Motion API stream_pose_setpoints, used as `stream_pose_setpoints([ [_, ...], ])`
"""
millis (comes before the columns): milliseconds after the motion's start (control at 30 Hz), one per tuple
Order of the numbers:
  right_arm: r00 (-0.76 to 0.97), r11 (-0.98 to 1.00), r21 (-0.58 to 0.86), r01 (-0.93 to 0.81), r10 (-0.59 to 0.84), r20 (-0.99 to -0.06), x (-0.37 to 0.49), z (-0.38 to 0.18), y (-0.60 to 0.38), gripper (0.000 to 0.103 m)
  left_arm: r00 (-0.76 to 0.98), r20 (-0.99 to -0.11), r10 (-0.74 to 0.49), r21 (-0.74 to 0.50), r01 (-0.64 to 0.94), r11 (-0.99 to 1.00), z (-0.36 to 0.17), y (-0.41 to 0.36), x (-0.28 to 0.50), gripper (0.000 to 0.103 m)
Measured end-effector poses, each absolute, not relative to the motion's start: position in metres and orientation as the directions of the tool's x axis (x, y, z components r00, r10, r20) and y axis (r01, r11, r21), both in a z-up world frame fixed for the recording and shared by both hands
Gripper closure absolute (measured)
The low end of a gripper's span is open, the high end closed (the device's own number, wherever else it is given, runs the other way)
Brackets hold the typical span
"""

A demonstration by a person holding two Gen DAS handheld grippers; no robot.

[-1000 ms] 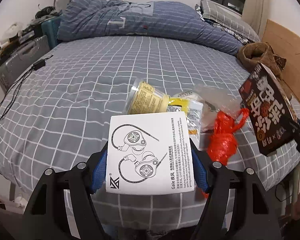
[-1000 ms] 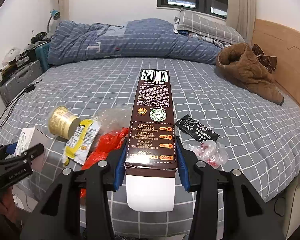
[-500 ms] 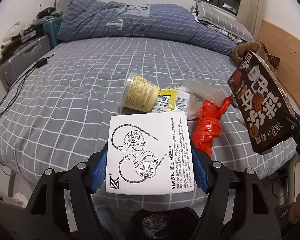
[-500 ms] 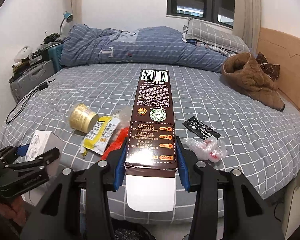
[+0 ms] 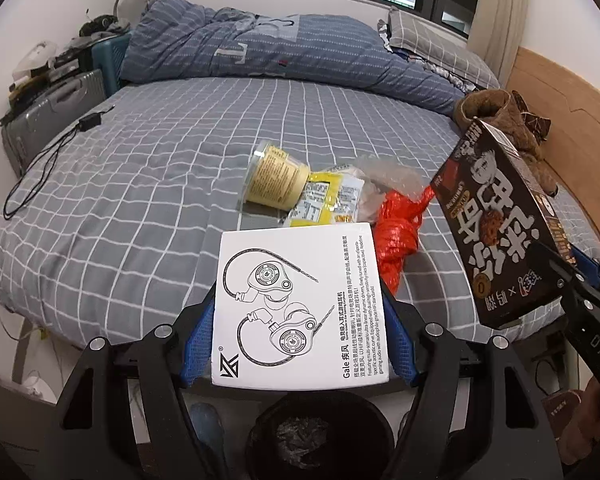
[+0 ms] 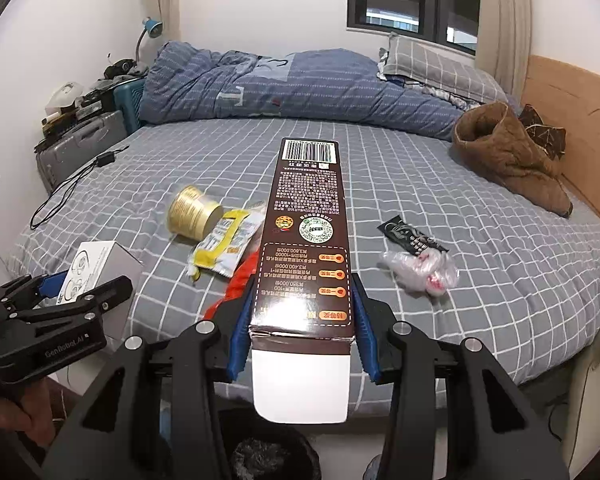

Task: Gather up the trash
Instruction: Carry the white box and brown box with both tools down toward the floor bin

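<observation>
Left gripper (image 5: 298, 320) clamped on white earphone box (image 5: 298, 308), blue pads pressing both sides, box held off bed edge. Right gripper (image 6: 302, 320) clamped on long brown carton (image 6: 308, 232), barcode end pointing away, white flap hanging at near end. Black-lined bin (image 5: 312, 436) on floor directly below both loads. On checked bed (image 6: 480, 208): yellow cup (image 6: 194, 214) on side, yellow wrapper (image 6: 224, 246) touching it, red bag (image 5: 398, 236), black sachet (image 6: 410, 236), clear plastic wad (image 6: 424, 274).
</observation>
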State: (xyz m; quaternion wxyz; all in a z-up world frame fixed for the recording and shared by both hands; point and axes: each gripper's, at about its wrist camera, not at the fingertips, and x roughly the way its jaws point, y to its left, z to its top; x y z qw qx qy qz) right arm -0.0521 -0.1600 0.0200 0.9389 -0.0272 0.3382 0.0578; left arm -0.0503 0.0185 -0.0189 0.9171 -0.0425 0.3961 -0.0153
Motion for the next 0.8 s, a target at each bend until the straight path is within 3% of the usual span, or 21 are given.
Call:
stream_pose_setpoints([
  [800,0.707,0.987,-0.01,-0.159,0.107,-0.699,-0.118,0.013,-0.148,0.061,0.654,-0.756,-0.034,-0.058,-0.015,0.998,-0.019,0.02,-0.109,0.034],
])
